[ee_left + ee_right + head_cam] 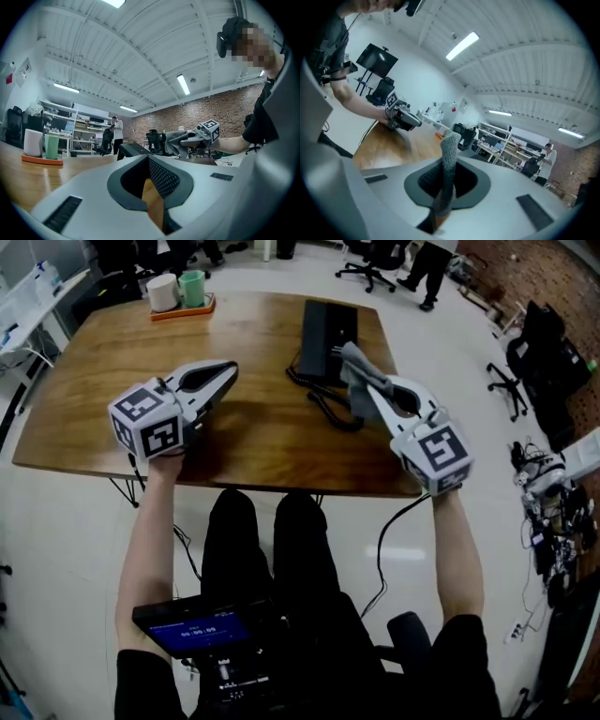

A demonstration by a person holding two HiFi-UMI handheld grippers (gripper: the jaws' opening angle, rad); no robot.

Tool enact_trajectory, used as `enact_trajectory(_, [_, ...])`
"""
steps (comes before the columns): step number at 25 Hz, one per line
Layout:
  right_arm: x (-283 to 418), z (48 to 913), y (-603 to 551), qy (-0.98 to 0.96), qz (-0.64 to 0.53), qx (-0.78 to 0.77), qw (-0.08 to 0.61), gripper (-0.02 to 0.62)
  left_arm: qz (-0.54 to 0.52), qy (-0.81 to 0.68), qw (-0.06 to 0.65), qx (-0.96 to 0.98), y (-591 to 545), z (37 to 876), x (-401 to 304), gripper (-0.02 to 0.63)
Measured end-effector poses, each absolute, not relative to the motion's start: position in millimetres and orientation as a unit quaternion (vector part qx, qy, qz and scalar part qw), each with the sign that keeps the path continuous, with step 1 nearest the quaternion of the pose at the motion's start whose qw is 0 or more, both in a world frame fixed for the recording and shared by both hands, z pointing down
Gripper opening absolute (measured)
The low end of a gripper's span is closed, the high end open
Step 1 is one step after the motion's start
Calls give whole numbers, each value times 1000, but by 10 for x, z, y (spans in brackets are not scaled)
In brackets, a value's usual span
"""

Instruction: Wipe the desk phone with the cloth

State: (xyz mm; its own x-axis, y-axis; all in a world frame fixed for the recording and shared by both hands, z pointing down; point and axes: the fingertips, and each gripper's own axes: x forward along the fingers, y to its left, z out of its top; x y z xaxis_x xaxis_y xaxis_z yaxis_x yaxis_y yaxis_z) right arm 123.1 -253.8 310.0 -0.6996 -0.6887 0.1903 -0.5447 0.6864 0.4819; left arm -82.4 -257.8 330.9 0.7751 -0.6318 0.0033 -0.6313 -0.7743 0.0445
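Note:
The black desk phone (328,334) lies at the far middle of the wooden table (253,427), its coiled cord (328,407) curling toward me. My right gripper (367,390) hovers just right of the phone's near end, shut on a grey cloth (356,371) that sticks up between its jaws; the right gripper view shows this cloth (449,157) standing out of the gripper (443,197). My left gripper (228,371) is held over the table left of the phone, jaws together and holding nothing, as in its own view (151,187). The phone (133,150) shows low ahead there.
An orange tray (183,307) with a white cup and a green cup stands at the table's far left. Office chairs (370,259) and a standing person are beyond the table. Cables and gear (553,512) lie on the floor at right. A device with a screen (202,629) rests on my lap.

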Motion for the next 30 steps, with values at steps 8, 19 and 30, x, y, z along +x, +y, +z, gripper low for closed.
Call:
enact_trajectory(8, [1287, 2949, -2410, -903, -170, 371, 135, 25, -40, -332, -22, 942, -2372, 3135, -641, -5])
enact_trajectory(19, [1228, 2977, -2664, -890, -197, 372, 172, 25, -48, -305, -10, 951, -2518, 3126, -262, -5])
enact_trajectory(30, [1187, 3173, -4469, -837, -178, 437, 277, 25, 8, -305, 29, 952, -2549, 3378, -170, -5])
